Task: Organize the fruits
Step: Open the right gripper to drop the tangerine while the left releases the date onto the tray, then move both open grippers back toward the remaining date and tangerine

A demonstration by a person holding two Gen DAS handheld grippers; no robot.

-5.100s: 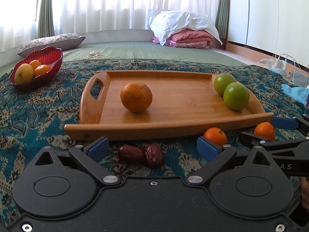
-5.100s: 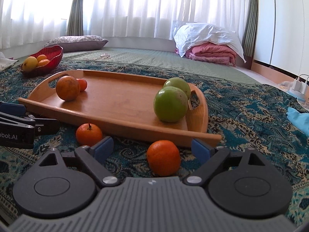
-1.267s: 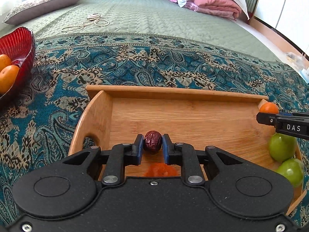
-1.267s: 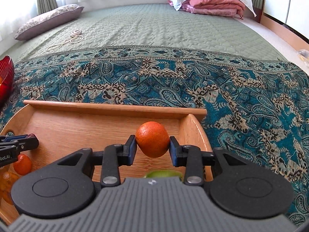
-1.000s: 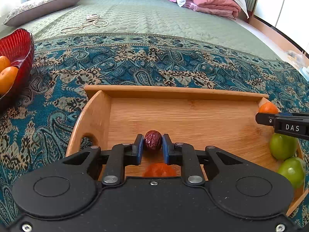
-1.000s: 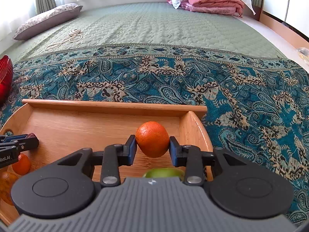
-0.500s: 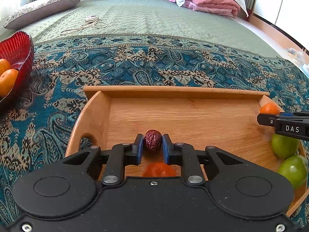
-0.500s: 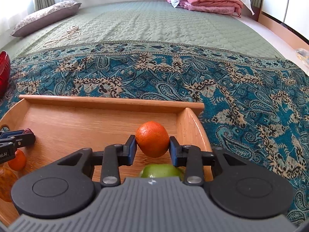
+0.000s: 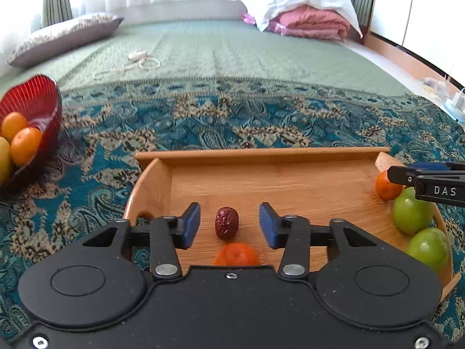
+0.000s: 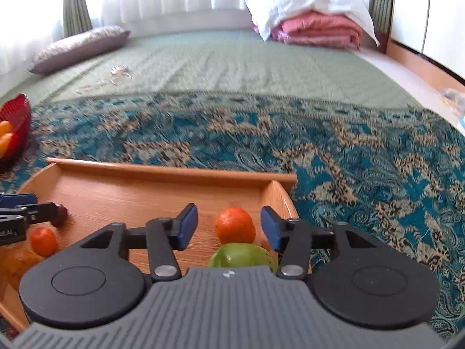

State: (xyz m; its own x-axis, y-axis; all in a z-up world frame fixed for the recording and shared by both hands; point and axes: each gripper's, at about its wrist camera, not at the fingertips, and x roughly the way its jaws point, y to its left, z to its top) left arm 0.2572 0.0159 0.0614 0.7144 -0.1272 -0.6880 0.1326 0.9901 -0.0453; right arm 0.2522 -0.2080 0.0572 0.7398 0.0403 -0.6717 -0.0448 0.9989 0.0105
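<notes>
Both grippers' jaws have just been opening: the left gripper (image 9: 229, 223) let go of the red date (image 9: 226, 222), which lay free on the wooden tray (image 9: 261, 154), and the right gripper (image 10: 229, 226) released the orange (image 10: 234, 225) there.

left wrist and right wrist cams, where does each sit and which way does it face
Left wrist: on the left gripper, looking down its open fingers at the date on the wooden tray.
Right wrist: on the right gripper, open around the tangerine at the tray's right end.
Shared: tray, both fruits, each other's gripper, red bowl.
</notes>
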